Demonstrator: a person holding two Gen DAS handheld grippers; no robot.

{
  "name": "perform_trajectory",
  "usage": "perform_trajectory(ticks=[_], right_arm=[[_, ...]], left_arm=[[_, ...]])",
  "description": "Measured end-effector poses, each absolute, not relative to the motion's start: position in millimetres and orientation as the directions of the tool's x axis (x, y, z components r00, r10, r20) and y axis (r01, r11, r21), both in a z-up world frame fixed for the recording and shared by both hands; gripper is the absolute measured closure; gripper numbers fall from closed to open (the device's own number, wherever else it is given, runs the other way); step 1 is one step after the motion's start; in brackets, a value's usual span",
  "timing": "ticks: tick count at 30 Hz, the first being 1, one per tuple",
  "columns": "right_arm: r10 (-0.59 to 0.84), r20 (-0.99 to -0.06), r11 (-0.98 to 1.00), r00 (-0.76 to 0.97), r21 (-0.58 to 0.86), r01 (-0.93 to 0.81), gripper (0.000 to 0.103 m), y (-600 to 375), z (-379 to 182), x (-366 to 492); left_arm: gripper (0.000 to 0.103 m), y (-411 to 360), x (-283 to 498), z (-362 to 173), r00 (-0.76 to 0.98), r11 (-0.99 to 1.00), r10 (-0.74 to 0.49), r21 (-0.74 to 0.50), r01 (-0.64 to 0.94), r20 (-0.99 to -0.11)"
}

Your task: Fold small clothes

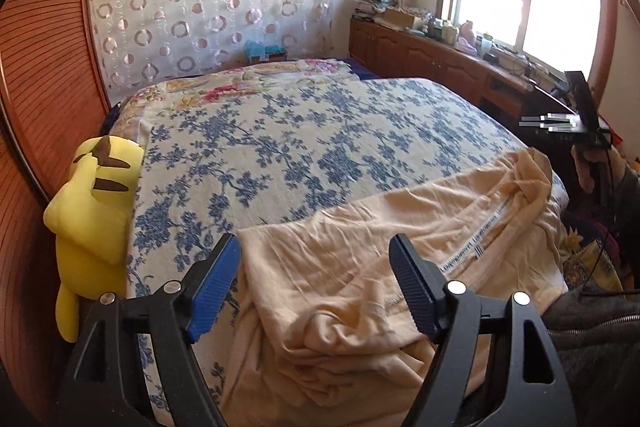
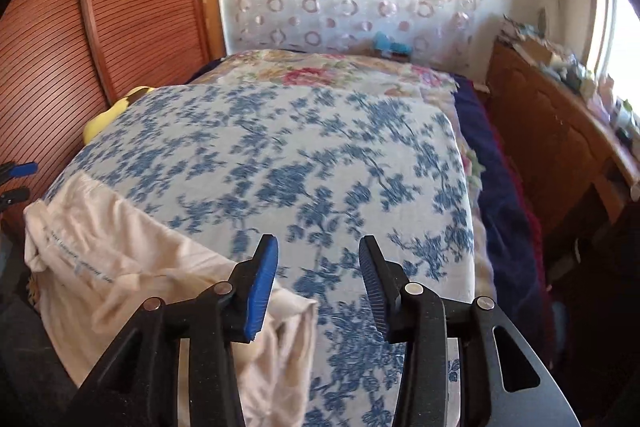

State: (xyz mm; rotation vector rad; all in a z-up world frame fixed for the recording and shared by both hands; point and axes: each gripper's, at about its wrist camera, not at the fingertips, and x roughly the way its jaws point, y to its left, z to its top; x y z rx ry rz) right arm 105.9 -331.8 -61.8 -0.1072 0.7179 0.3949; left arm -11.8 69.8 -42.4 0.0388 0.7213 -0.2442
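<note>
A cream garment (image 1: 360, 267) lies rumpled on the near edge of a bed (image 1: 304, 131) with a blue floral cover. The left gripper (image 1: 314, 279) hovers over it, fingers released; the right gripper (image 2: 318, 287), fingers apart and empty, hangs just right of it. A yellow plush toy (image 1: 92, 219) sits at the bed's left edge.

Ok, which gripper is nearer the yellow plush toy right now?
Left. The left gripper hovers open over the cream garment, with the yellow plush toy just beside it. The right gripper is over the far end of the garment.
</note>
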Motion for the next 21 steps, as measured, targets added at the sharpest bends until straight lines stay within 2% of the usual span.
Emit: perform_trajectory(ticks=[9,11,21], right_arm=[[0.398,-0.688,0.883,0.606,0.109,-0.456,0.059,-311.3,-81.5,99.7],[0.4,-0.697,0.879,0.596,0.107,-0.464,0.052,-307.0,-84.6,97.5],[0.404,-0.722,0.86,0.561,0.091,-0.503,0.05,-297.0,-97.4,99.1]], left_arm=[[0.025,93.1,20.4,-51.5,0.719,0.983,-0.162,-0.046,0.178,-0.675],[0.025,98.9,30.6,-56.0,0.713,0.985,-0.152,-0.046,0.166,-0.684],[0.025,115.5,63.3,-81.3,0.654,0.984,-0.171,-0.088,0.158,-0.737]])
